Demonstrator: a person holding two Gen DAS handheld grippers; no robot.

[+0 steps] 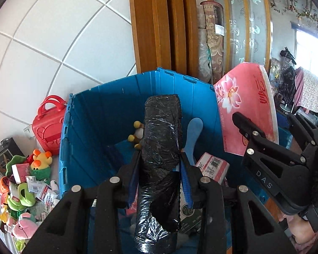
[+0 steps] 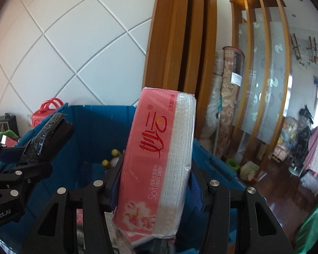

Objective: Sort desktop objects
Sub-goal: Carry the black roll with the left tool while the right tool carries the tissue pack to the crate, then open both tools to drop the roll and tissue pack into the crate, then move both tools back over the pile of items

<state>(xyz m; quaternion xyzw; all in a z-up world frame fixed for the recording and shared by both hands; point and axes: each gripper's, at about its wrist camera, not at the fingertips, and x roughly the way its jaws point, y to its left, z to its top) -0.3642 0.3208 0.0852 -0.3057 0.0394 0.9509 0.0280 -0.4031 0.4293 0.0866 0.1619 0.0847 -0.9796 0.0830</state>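
Note:
My left gripper (image 1: 160,167) is shut on a black roll of plastic bags (image 1: 162,127) and holds it upright over the open blue crate (image 1: 91,114). My right gripper (image 2: 154,182) is shut on a pink pack of tissue paper (image 2: 159,154), also held upright above the crate (image 2: 91,127). The tissue pack (image 1: 246,103) and right gripper show at the right of the left wrist view. The black roll (image 2: 44,135) shows at the left of the right wrist view. Inside the crate lie a small plush toy (image 1: 136,135), a blue flat piece (image 1: 194,131) and another pink tissue pack (image 1: 212,167).
A red toy case (image 1: 48,127) stands left of the crate. A heap of plush toys and small boxes (image 1: 25,182) lies on the table at the left. Behind the crate are a tiled wall, wooden door frames (image 1: 159,25) and rolled rugs (image 1: 212,42).

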